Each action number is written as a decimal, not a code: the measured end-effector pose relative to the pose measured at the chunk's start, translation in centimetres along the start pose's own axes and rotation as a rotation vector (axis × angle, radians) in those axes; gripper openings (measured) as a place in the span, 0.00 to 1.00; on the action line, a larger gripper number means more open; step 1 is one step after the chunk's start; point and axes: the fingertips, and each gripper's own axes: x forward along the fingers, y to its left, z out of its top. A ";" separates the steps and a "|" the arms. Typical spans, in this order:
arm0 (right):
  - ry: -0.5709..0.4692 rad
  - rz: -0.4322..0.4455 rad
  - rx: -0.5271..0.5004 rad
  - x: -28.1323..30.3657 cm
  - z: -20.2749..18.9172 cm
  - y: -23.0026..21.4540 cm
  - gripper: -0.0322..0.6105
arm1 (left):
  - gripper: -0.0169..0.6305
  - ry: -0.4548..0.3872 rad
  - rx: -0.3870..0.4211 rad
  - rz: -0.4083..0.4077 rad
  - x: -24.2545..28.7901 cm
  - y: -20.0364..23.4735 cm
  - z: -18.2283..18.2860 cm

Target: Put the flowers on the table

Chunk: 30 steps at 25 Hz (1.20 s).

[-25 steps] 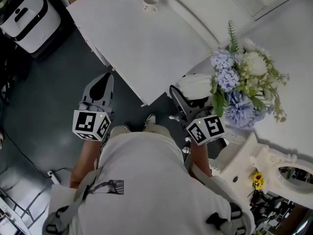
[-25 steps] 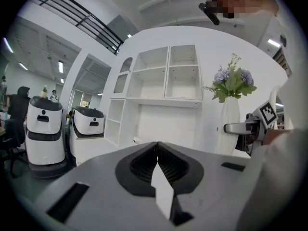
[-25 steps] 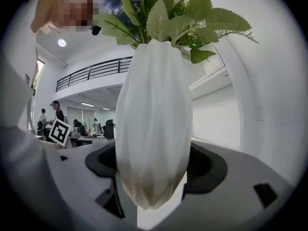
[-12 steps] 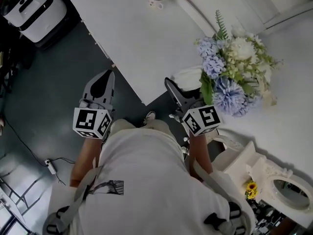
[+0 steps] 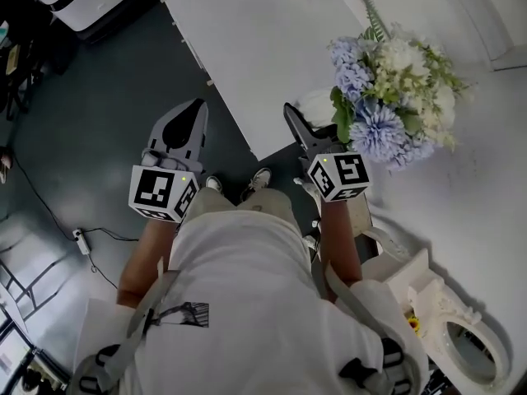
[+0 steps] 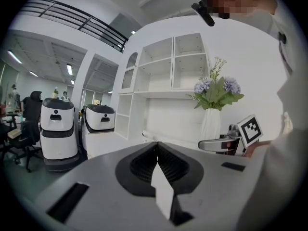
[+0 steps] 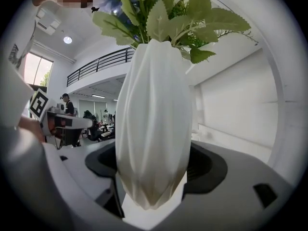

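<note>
The task is partway through, as far as this moment shows. The bunch of pale blue, white and green artificial flowers sits upright in a tall, white, ribbed ceramic vase, and the vase is clamped between the jaws of the right gripper. The jaws press on the vase's lower body from both sides.

From the head view the vase hangs at the near corner of the large, white, flat-topped table, just at its edge on the person's right. The blooms lean away from the table.

No view shows the foot of the vase, so I cannot tell whether it touches the tabletop. Since the grip is closed on it and it lies at the corner rather than well over the top, I judge it is being carried. What is left is to bring it over the tabletop, set it down and let go.

The left gripper has its jaws pressed together with nothing between them. It hangs off the table's near edge, over the dark floor.

The vase narrows toward its base and carries a wide, heavy-looking head of flowers. It probably tips easily and wants a level set-down.
</note>
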 end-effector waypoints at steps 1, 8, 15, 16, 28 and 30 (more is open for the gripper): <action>0.007 0.002 -0.005 -0.1 0.0 0.1 0.66 | 0.05 0.004 0.002 0.006 -0.6 -0.3 0.2; 0.028 -0.005 -0.029 -0.8 -0.8 -1.2 0.66 | 0.05 0.021 0.025 0.051 -2.1 -1.8 1.3; 0.028 -0.001 -0.069 -0.6 -0.8 -2.0 0.66 | 0.05 0.007 0.043 0.091 -2.3 -2.7 3.5; 0.037 -0.002 -0.069 -0.9 -1.0 -1.9 0.66 | 0.05 0.015 0.038 0.094 -2.7 -3.1 3.6; 0.081 -0.012 -0.079 -1.7 -1.7 -2.2 0.66 | 0.05 0.092 -0.006 0.137 -5.8 -4.6 3.6; 0.065 -0.003 -0.080 -1.5 -1.4 -2.0 0.66 | 0.05 0.091 0.006 0.161 -6.6 -4.6 3.9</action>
